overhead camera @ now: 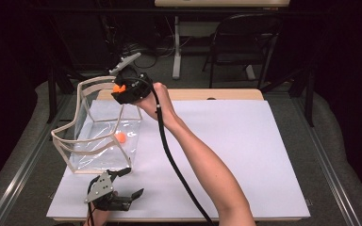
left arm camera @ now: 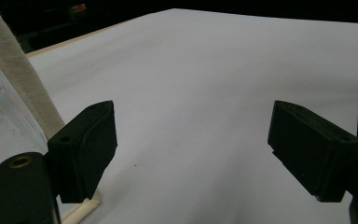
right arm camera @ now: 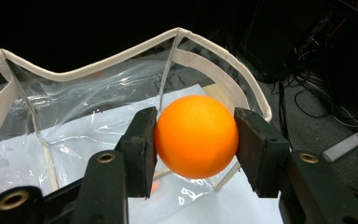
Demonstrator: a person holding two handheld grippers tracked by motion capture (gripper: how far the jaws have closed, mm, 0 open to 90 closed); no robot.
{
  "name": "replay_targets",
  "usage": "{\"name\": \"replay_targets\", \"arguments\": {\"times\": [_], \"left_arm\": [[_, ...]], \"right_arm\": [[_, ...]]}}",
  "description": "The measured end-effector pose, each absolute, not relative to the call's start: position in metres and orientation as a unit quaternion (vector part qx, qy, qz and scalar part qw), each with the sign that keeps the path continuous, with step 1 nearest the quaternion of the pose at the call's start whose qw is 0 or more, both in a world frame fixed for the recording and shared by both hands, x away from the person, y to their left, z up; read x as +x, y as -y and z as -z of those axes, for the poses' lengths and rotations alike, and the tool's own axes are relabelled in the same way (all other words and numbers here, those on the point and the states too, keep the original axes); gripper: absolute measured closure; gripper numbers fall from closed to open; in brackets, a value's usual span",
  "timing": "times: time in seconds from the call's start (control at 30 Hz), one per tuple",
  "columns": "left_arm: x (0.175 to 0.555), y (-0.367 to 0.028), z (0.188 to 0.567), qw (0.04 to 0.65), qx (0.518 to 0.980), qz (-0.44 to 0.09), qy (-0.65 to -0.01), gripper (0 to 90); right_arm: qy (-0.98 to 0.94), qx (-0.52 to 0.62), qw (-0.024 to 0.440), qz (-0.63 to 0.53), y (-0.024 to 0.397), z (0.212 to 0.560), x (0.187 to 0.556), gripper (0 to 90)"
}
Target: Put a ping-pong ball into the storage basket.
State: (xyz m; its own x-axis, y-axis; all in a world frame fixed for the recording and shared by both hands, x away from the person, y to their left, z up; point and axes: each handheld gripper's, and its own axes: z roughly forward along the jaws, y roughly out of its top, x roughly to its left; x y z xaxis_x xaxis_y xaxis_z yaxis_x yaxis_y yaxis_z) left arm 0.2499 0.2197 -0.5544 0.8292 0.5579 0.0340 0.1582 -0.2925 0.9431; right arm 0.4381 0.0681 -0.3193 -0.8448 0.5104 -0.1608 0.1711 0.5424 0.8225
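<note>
A dark room with a chair (overhead camera: 245, 42) and cables on the floor lies behind the desk (overhead camera: 226, 141), which is covered by a white sheet. On its left part stands a clear plastic bag (overhead camera: 99, 136) with a cream-trimmed rim, and a small orange ball (overhead camera: 120, 137) lies on its bottom. The right hand-held gripper (right arm camera: 196, 140) hangs above the bag's far rim, jaws clamped on a second orange ball (right arm camera: 196, 136), one pad pressed to each side. The left hand-held gripper (left arm camera: 191, 154) rests low near the desk's front edge, just beside the bag's near corner, jaws spread wide with nothing between them.
</note>
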Motion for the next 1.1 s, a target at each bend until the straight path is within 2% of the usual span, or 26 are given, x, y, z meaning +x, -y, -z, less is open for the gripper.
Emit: {"name": "replay_targets", "arguments": {"times": [1.1], "left_arm": [[0.25,-0.22,0.554,0.55,0.782,-0.184,-0.227,15.7]], "right_arm": [[-0.863,0.193,0.187,-0.428,-0.103,0.315,0.444,51.1]]}}
